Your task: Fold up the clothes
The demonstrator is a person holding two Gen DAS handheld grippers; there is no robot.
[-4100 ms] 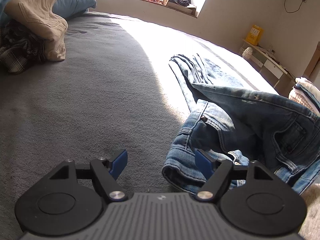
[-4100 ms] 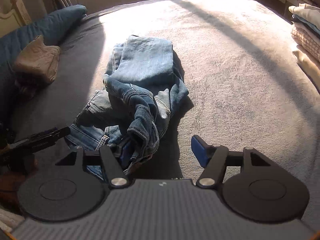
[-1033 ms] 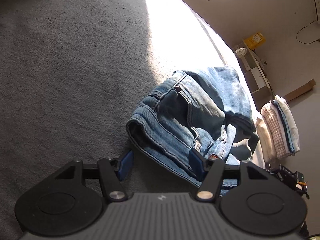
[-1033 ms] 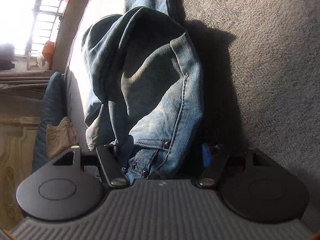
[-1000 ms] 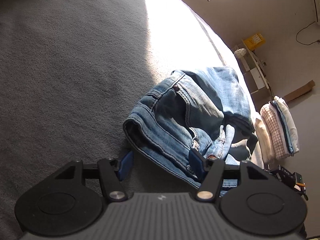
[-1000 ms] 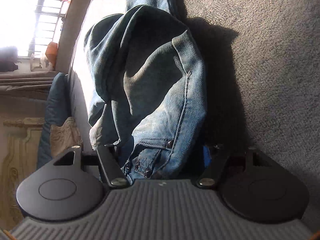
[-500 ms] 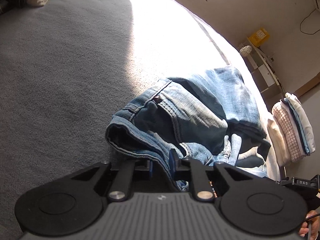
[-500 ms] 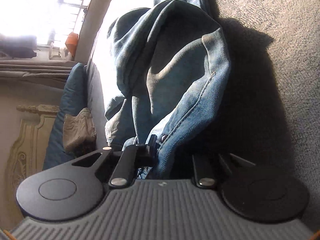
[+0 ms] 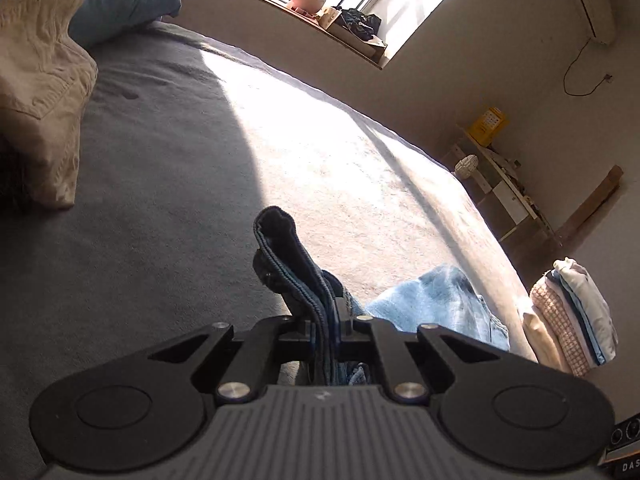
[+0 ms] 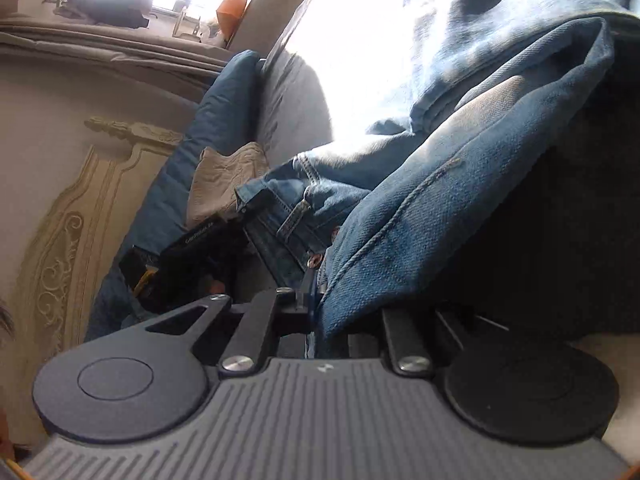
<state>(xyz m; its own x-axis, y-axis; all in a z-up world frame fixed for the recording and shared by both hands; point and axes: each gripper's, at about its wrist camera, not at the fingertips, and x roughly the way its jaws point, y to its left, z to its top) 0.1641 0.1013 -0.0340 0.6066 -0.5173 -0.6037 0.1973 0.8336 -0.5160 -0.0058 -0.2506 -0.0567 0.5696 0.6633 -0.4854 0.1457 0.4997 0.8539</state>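
A pair of blue jeans (image 9: 436,300) lies crumpled on the grey bed cover (image 9: 160,200). My left gripper (image 9: 330,320) is shut on a doubled piece of the jeans' waistband, whose dark end stands up beyond the fingertips. In the right wrist view the jeans (image 10: 440,200) hang close to the camera, lifted off the bed. My right gripper (image 10: 316,300) is shut on the denim near the fly and rivet buttons. Cloth drapes over the right finger and hides it. The black body of the left gripper (image 10: 188,256) shows on the waistband's far end.
Beige trousers (image 9: 36,92) and a blue pillow (image 9: 108,0) lie at the bed's far left. A stack of folded clothes (image 9: 572,316) sits at the right edge. A shelf (image 9: 496,176) stands by the wall. A carved headboard (image 10: 60,240) is on the left.
Both grippers went from open around the waistband to shut on it. Both then rose and drew back, lifting the jeans, so the views tilt up toward the window and headboard.
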